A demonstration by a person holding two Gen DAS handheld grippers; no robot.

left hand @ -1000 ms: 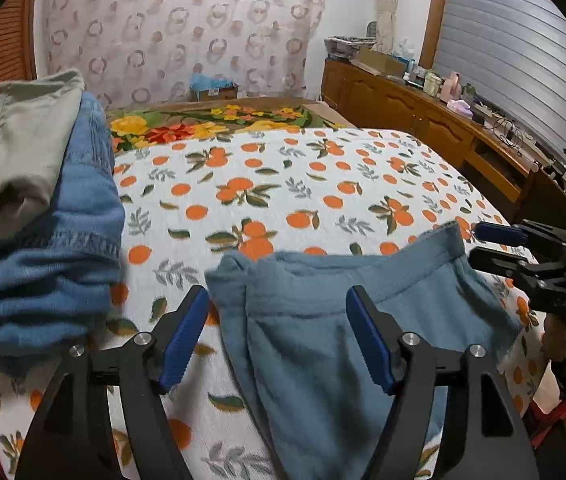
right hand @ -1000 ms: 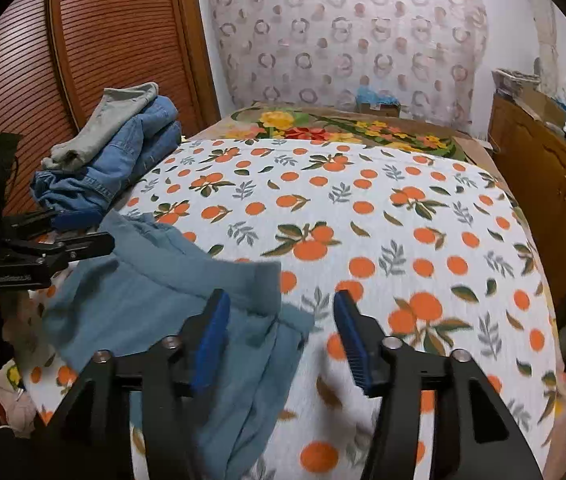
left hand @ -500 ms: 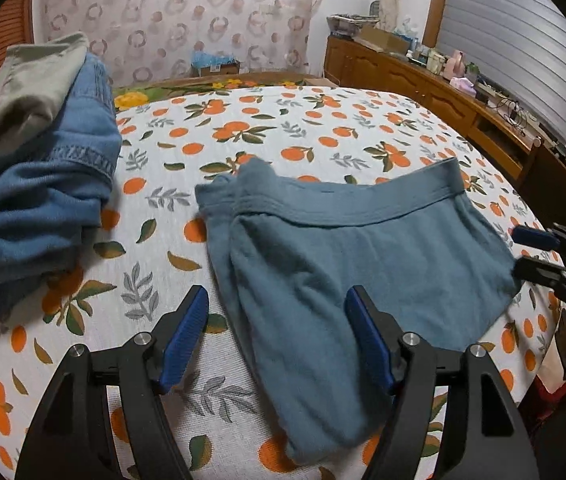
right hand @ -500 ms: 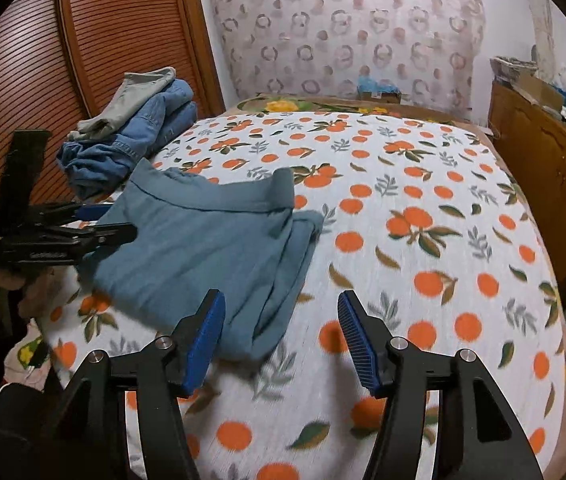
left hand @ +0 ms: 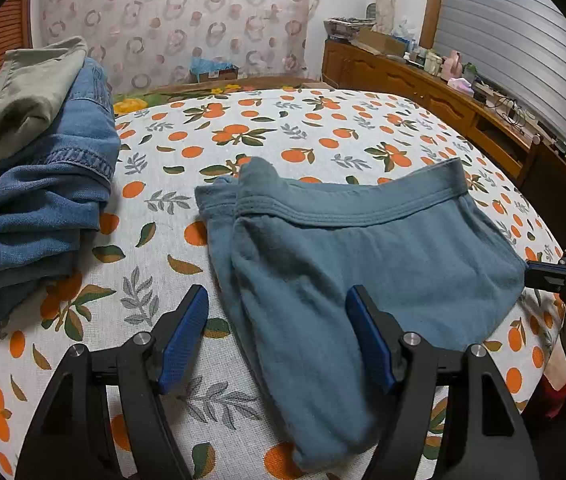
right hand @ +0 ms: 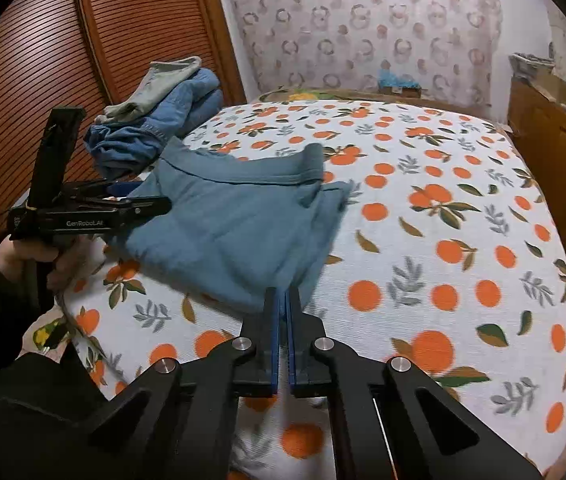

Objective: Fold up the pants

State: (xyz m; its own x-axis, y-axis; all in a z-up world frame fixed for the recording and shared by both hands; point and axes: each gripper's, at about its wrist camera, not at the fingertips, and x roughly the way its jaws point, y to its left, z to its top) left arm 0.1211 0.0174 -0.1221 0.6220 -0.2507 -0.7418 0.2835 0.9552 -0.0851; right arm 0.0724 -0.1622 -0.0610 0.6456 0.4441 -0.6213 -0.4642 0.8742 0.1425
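Bed: our orange-print sheet (left hand: 323, 128), jeans pile (left hand: 39, 200) at its left.
Pants: teal pair (left hand: 363, 252) lying mid-bed.
Left gripper (left hand: 277, 338): we hold it spread wide over them.
Right gripper (right hand: 283, 300): just snapped closed, pinching their edge.

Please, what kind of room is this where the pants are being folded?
Most likely a bedroom in a home. The pants lie on a bed with an orange-print sheet, a wooden dresser cluttered with small items stands along the wall, and a slatted wooden door is beside the bed.
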